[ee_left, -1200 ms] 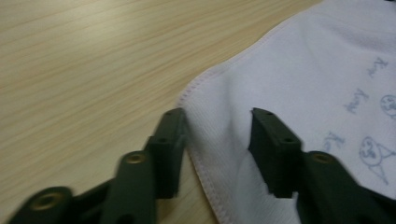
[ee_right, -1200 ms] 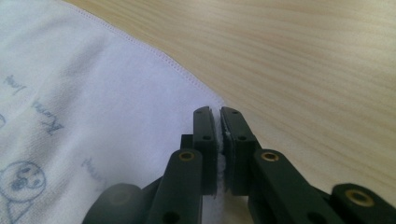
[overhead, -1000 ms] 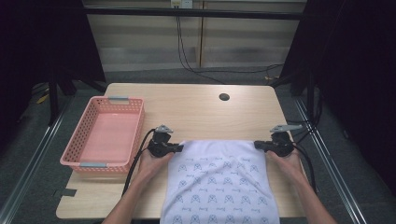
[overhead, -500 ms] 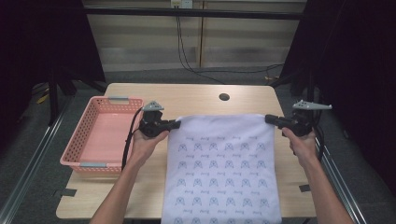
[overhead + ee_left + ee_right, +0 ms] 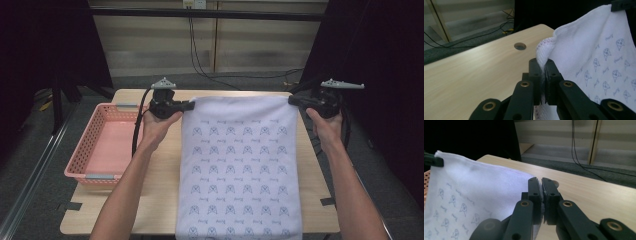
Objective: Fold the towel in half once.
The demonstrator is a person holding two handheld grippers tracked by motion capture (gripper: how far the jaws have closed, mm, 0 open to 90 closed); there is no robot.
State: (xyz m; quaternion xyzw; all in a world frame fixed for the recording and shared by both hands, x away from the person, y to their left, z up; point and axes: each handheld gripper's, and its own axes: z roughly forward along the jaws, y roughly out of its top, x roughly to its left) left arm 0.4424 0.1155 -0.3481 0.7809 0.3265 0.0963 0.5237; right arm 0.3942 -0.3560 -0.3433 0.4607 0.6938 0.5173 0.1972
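High view: the left gripper [image 5: 189, 105] and right gripper [image 5: 292, 100] each clamp a top corner of a white printed towel [image 5: 239, 165], held taut between them.
The towel drapes over the wooden table [image 5: 160, 190], beside a pink plastic basket [image 5: 95, 150] at the left.

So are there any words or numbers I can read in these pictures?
None can be read.
The towel has tiny script beside each printed figure, too small and blurred to read.
The pink basket and both grippers, left and right, show no labels.
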